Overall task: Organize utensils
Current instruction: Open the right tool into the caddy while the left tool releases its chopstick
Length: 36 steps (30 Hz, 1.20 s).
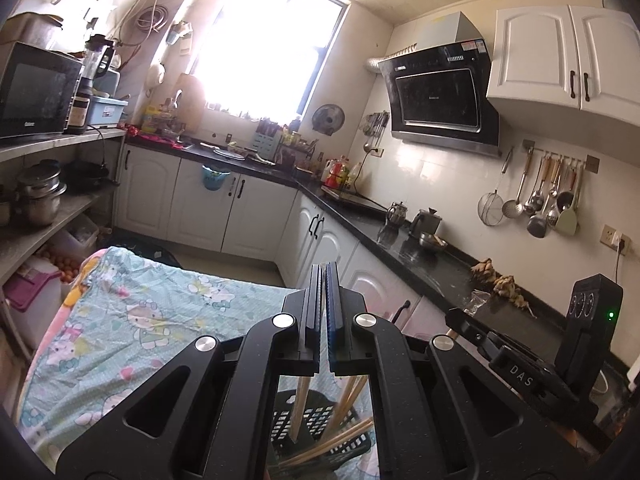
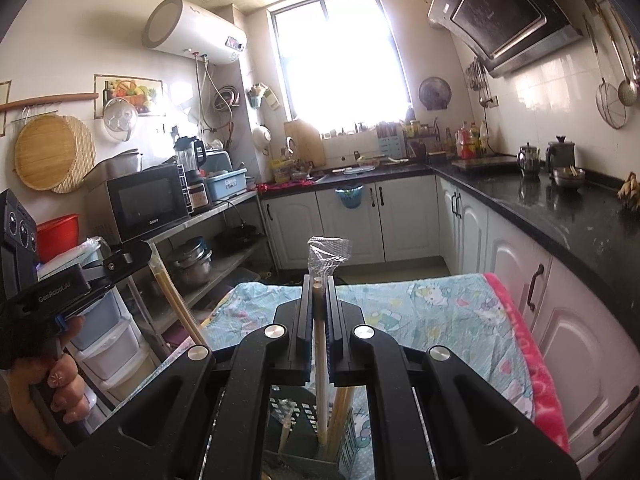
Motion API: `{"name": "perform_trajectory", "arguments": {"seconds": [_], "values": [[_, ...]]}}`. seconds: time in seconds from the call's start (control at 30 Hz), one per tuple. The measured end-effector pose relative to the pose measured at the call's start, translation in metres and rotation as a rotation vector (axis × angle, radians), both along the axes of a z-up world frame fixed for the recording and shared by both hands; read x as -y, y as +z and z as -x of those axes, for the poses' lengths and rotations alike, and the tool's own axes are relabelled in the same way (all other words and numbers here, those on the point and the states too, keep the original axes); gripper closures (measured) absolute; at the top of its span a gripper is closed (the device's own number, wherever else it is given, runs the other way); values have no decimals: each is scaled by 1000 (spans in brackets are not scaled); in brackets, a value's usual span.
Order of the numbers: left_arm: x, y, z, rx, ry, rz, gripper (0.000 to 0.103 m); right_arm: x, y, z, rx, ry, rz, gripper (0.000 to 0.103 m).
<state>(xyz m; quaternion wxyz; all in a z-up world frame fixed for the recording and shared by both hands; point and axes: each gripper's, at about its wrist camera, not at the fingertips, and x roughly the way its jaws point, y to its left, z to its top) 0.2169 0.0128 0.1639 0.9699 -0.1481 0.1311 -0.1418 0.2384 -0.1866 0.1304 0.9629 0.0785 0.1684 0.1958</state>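
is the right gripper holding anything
Yes, the right gripper has its fingers shut on a wrapped chopstick that hangs into the basket.

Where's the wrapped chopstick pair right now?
Right wrist view, centre: the plastic-wrapped chopsticks stand upright, clamped in the right gripper, lower ends in the black holder on the blue cloth.

pale matt wooden chopsticks [image 2: 321,364], perforated dark plastic basket [image 1: 320,420], soft printed cloth [image 1: 132,312], glossy black countertop [image 2: 552,208].
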Motion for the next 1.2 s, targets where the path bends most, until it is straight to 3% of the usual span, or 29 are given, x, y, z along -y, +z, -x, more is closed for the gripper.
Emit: {"name": "perform_trajectory", "arguments": {"seconds": [0.47,0.77,0.93,0.97,1.07,1.2], "values": [[11,-36,-7,-35,-6,3,103,-10,-39,2,-34,8,15,97],[10,-53,-12,-101,-35,35,102,-12,-54,3,-84,-4,28,97],[8,-57,-9,-130,-43,37,102,-8,-56,6,-100,-15,13,81],[7,-57,-7,-135,-46,44,101,-7,-56,7,-103,-15,10,81],[4,-55,-2,-139,-46,50,86,-4,-57,11,-104,-25,12,76],[0,-52,5,-149,-43,60,80,0,-58,18,-116,-45,21,72]]}}
